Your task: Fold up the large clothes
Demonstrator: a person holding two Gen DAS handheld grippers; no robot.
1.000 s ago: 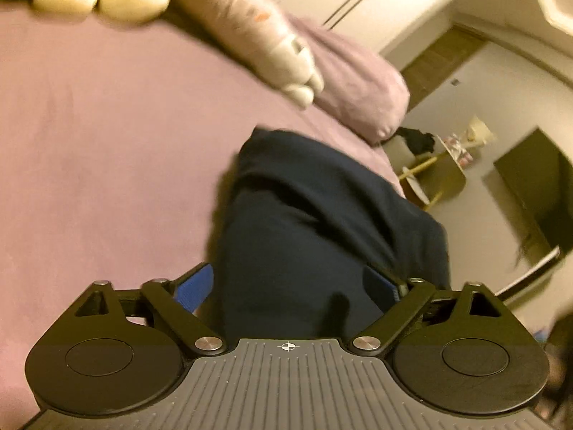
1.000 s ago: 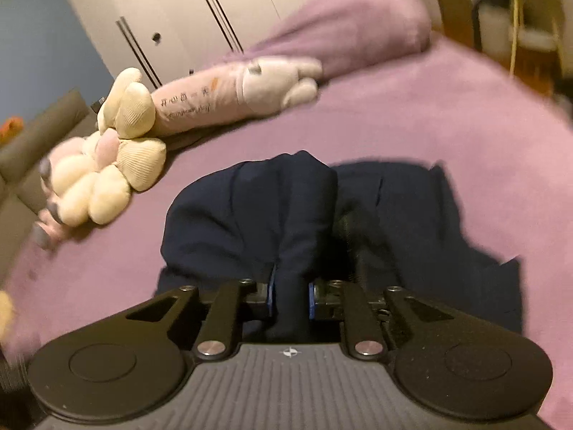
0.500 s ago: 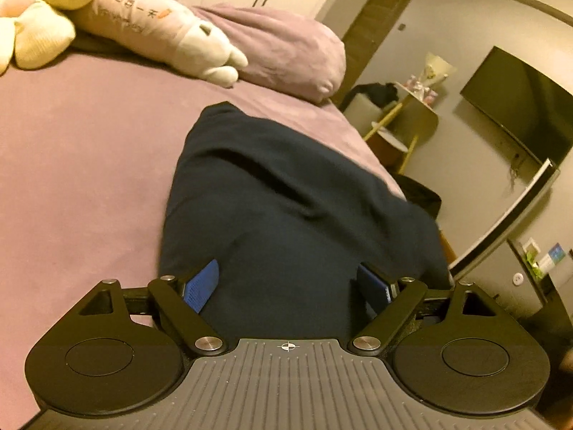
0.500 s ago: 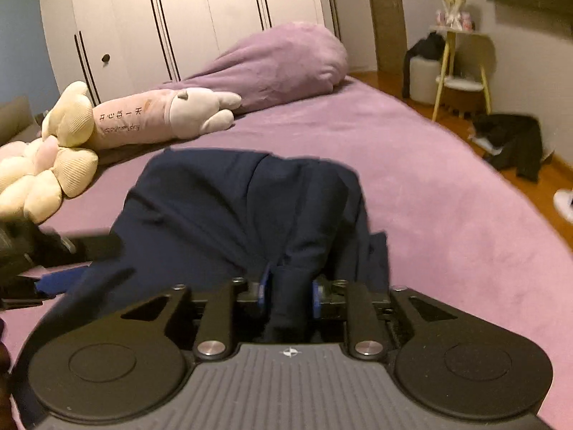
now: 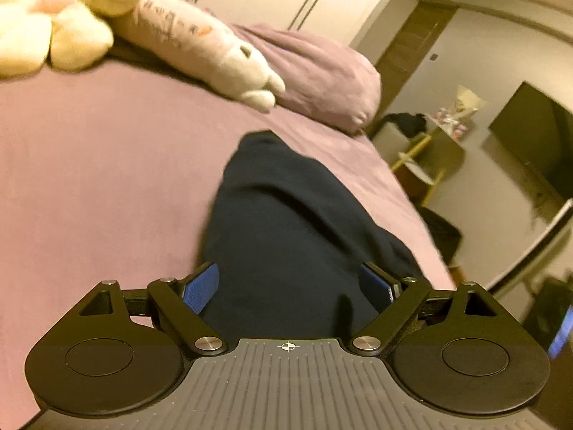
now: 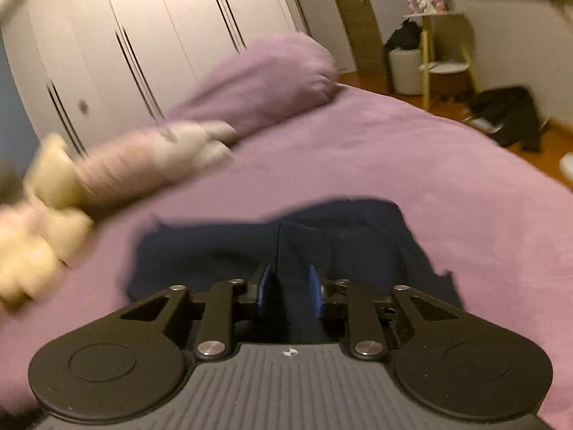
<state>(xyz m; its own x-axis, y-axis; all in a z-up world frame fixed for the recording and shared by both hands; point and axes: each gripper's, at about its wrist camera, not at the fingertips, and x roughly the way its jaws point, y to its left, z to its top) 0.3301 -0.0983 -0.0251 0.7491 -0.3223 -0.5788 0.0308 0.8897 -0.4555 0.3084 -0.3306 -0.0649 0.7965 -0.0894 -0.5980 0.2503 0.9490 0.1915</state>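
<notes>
A dark navy garment (image 5: 286,222) lies bunched on the purple bed (image 5: 89,161). My left gripper (image 5: 288,286) hovers over its near end, jaws wide open, the blue pads (image 5: 200,286) standing either side of the cloth without pressing it. In the right wrist view the garment (image 6: 340,243) spreads flat and wide across the bed (image 6: 394,150). My right gripper (image 6: 290,286) has a narrow fold of the navy cloth filling the gap between its pads; its jaws are closing on that fold.
Cream and pink plush toys (image 5: 71,28) and a purple pillow (image 5: 322,79) lie at the head of the bed. White wardrobe doors (image 6: 161,36) stand behind. Off the bed's right edge are a yellow-legged side table (image 6: 444,57), dark clothes on the floor (image 6: 508,114) and a wall TV (image 5: 533,136).
The right gripper has dropped toward the bed with its fold, and the garment now lies flatter and wider. The left gripper shifted and rolled over the garment, staying wide.
</notes>
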